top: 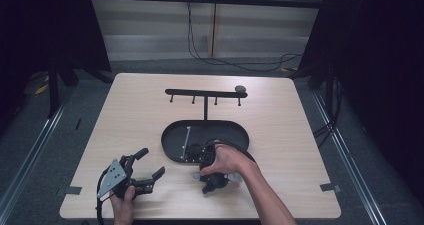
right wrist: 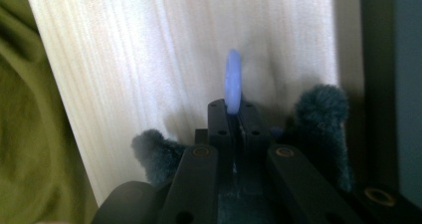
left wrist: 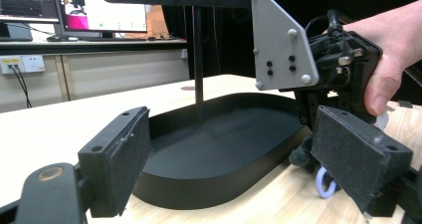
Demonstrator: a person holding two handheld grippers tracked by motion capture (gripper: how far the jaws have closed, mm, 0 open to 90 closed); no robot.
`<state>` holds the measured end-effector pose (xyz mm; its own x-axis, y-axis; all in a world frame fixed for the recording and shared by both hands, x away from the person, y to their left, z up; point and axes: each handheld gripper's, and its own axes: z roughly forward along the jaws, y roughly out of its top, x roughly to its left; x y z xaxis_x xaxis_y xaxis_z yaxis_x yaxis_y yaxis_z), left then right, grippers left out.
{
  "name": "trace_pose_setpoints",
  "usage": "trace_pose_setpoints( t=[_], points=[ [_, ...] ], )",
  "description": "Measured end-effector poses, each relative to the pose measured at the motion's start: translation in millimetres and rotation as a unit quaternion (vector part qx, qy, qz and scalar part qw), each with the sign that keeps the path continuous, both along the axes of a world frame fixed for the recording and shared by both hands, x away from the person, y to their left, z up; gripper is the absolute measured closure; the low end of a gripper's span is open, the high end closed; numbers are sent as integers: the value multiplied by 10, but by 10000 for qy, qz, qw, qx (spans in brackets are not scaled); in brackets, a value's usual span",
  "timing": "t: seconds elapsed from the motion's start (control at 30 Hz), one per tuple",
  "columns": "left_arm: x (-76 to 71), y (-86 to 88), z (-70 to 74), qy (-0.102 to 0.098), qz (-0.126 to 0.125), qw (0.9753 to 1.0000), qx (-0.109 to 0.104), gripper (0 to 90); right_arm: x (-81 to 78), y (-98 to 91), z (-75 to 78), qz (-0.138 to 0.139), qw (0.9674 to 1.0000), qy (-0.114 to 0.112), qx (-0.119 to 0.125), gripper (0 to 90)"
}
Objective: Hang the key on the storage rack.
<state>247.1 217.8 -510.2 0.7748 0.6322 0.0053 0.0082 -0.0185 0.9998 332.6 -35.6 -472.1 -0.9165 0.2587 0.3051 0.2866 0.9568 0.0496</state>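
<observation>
My right gripper (right wrist: 233, 109) is shut on a pale blue ring (right wrist: 233, 79), which stands edge-on above the jaw tips. Dark fuzzy balls (right wrist: 321, 109) hang on either side of the jaws. In the high view a hand holds this gripper (top: 212, 177) just in front of the black oval tray (top: 220, 132), pointing down at the table. The left gripper view shows the ring (left wrist: 326, 182) low beside the tray wall (left wrist: 209, 184). My left gripper (top: 152, 161) rests at the front left, open with nothing between its pads (left wrist: 124, 154).
A black T-shaped stand (top: 205, 92) with several small hooks rises from the tray's back; its pole (left wrist: 197, 55) is upright. A small dark round object (top: 240, 89) sits by the bar's right end. Green cloth (right wrist: 25, 109) lies past the table's edge.
</observation>
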Motion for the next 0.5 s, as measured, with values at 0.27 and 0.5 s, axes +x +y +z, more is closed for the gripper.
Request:
trace_pose_setpoints(
  t=[0.27,0.5],
  points=[
    [-3,-13,-2,31,17,9999,-96,156,6,-35,39,91,9995,173,242,874],
    [0,0,1,4,-1,10000,2,156,-8,-145,243,-32,9981,132,602,874]
  ],
)
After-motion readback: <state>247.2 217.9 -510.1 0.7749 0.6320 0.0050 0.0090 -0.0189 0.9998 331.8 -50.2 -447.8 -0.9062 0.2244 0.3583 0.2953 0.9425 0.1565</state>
